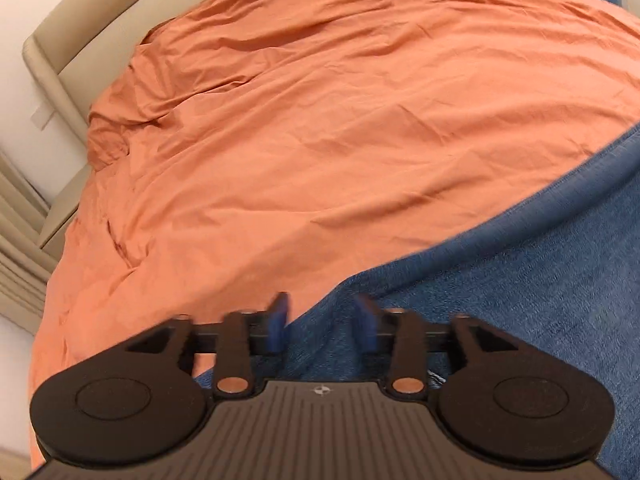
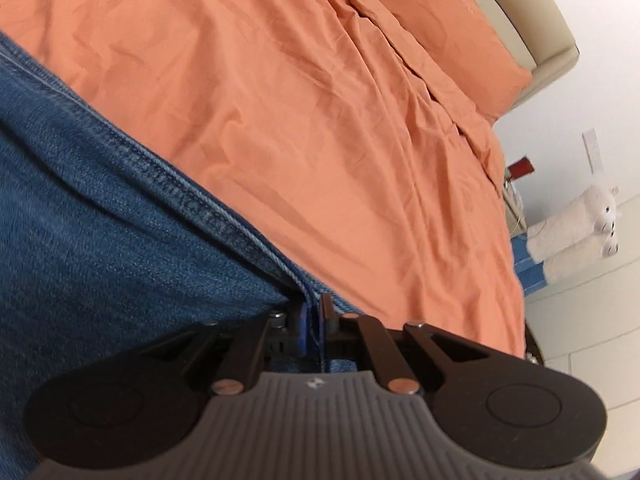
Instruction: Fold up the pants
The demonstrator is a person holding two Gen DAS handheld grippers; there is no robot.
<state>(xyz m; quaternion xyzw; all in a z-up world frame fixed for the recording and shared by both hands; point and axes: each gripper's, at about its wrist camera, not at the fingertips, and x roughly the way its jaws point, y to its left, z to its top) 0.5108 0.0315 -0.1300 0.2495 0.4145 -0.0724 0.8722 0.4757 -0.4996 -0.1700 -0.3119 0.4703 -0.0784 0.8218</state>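
A lopsided fold could result if the right gripper [image 2: 314, 320] lets go late: the denim would be dragged askew, since only that side is held. The pants [image 2: 100, 208], blue jeans, are spread over the orange duvet [image 1: 320, 128] of the bed, toward its near edge. In the left wrist view the left gripper [image 1: 324, 316] is seen with its fingers [image 1: 280, 316] parted to a middling width; denim lies between and below them, but it is not pressed by the pads. In the right wrist view the fingers [image 2: 303, 322] are nearly closed on the stitched seam edge of the jeans, which runs up and away to the left. A loosened corner could also slip and unfold.
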